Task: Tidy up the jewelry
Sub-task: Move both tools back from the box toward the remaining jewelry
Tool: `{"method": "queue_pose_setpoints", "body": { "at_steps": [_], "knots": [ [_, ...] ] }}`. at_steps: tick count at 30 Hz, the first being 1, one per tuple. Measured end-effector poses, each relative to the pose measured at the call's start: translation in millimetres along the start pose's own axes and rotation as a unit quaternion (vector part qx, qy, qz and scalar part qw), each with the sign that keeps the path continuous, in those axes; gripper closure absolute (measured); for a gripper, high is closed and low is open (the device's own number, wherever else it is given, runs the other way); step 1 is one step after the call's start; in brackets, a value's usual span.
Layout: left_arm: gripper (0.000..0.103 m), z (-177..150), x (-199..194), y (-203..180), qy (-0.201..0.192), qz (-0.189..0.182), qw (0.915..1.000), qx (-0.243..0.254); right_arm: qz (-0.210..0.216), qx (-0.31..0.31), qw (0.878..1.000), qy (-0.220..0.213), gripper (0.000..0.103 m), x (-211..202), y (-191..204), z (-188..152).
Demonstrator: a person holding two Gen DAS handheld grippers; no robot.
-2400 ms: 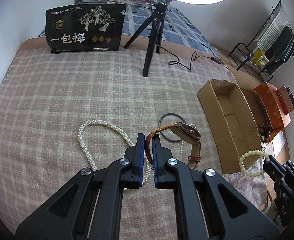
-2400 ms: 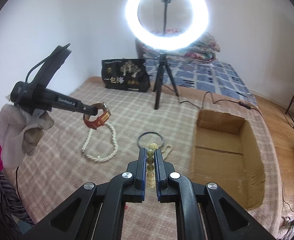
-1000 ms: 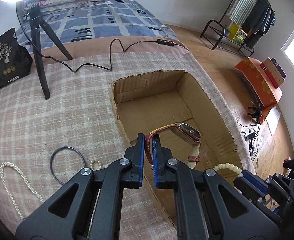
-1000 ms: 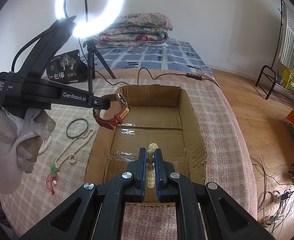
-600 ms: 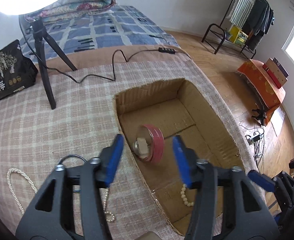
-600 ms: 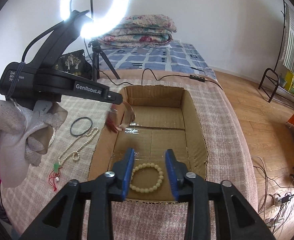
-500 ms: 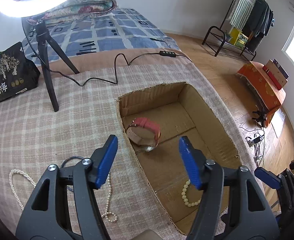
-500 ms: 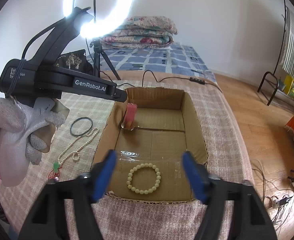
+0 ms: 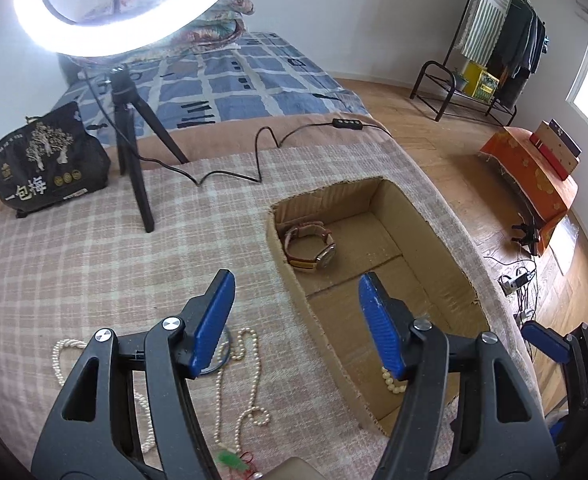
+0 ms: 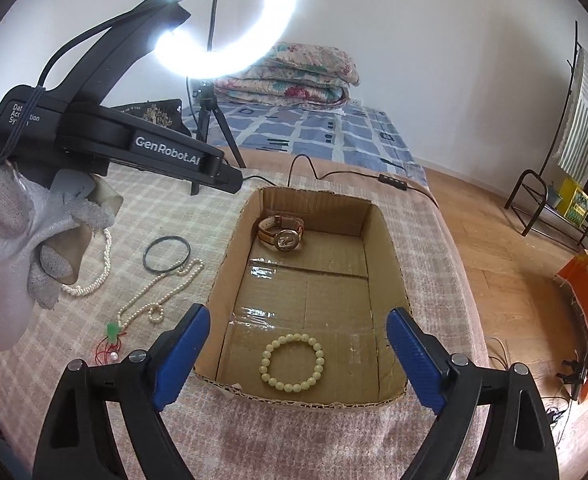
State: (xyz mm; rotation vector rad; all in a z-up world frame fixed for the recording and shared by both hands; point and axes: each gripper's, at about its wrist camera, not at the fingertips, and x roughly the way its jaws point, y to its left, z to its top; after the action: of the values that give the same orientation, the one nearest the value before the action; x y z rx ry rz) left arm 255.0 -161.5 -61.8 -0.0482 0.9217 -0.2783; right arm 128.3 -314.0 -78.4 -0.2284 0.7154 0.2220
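An open cardboard box sits on the plaid blanket. A brown-strapped watch lies in its far left corner, also seen from the left wrist as the watch. A pale bead bracelet lies flat near the box's front wall. My right gripper hovers above it with nothing between its jaws, which are opening. My left gripper is open and empty over the box's left rim. On the blanket lie a thin pearl necklace, a thick pearl strand and a black ring.
A ring light on a black tripod and a black printed bag stand at the back of the blanket. The light's cable trails behind the box. A gloved hand holds the left gripper. Wooden floor drops away on the right.
Both grippers went from shut to open. The watch fell from the left one and the bead bracelet from the right one; both now lie in the box. Both hands drew back.
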Motion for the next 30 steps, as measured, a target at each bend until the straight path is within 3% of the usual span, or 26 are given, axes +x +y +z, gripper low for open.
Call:
{"method": "queue_pose_setpoints", "body": {
  "at_steps": [14,18,30],
  "knots": [
    [0.037,-22.9,-85.4,53.3,-0.039,0.033,0.9986,-0.009,0.015,-0.022,0.997,-0.066,0.012,-42.1,35.4,2.1],
    [0.037,-38.9,-107.5,76.2,-0.044,0.042,0.9980,-0.019,0.026,-0.027,0.996,-0.077,0.017,-50.9,48.9,-0.8],
    [0.037,-82.8,-143.5,160.5,-0.048,0.073,0.9936,-0.071,0.067,-0.021,0.997,-0.039,0.035,-48.3,92.4,-16.1]
  ]
}}
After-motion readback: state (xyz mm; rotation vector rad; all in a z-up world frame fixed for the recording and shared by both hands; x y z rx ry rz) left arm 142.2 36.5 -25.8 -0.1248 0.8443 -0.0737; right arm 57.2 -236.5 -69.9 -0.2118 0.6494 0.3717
